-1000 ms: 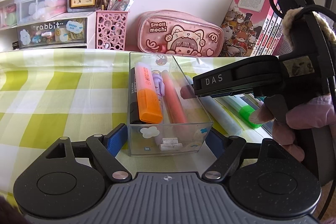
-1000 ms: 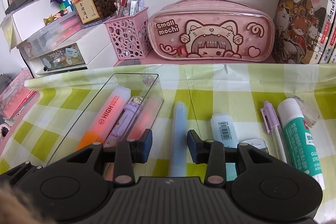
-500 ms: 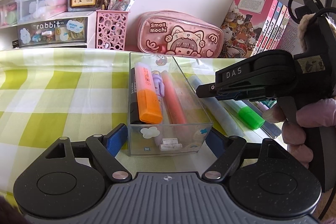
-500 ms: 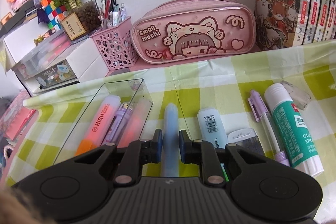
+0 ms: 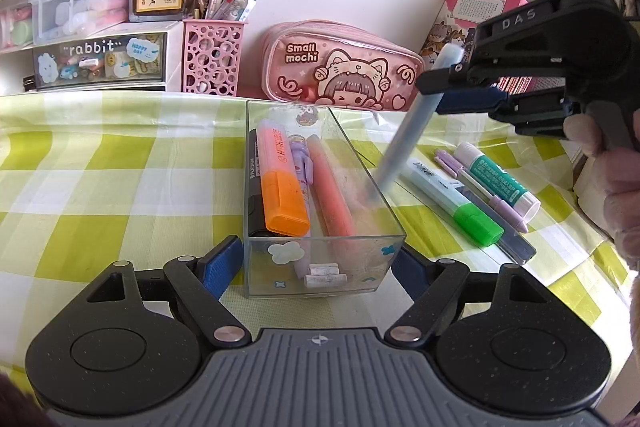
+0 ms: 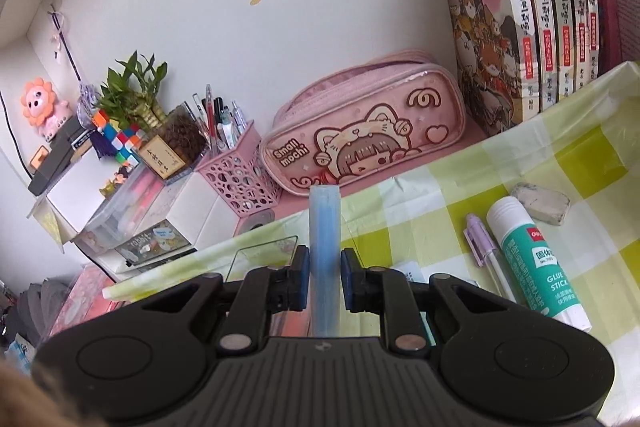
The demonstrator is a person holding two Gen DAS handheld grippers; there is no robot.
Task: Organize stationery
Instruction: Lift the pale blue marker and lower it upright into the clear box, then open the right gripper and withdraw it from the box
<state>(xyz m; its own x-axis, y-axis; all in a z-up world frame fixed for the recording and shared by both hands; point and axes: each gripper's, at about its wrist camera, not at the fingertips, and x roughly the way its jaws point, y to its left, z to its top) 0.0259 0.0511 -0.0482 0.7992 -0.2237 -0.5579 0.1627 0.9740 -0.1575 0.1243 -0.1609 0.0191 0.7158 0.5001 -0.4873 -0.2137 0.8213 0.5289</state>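
right gripper [image 6: 324, 277] jaws clamp a blue pen [image 5: 404, 131], tilted, tip inside the clear box [image 5: 320, 255]. left gripper [image 5: 318, 263] jaws wide around the box end. three markers boxed already; green highlighter [image 5: 452, 199], glue stick [image 6: 536, 267], purple pen [image 6: 486, 251] left on the counter.

A green-and-white checked tablecloth [image 5: 120, 163] covers the table — at frame centre stands a clear box [image 5: 320, 263]; right of it lie a green-capped highlighter [image 5: 452, 199], a lilac pen [image 5: 480, 187], a glue stick [image 5: 496, 175] — and an eraser [image 6: 540, 203].
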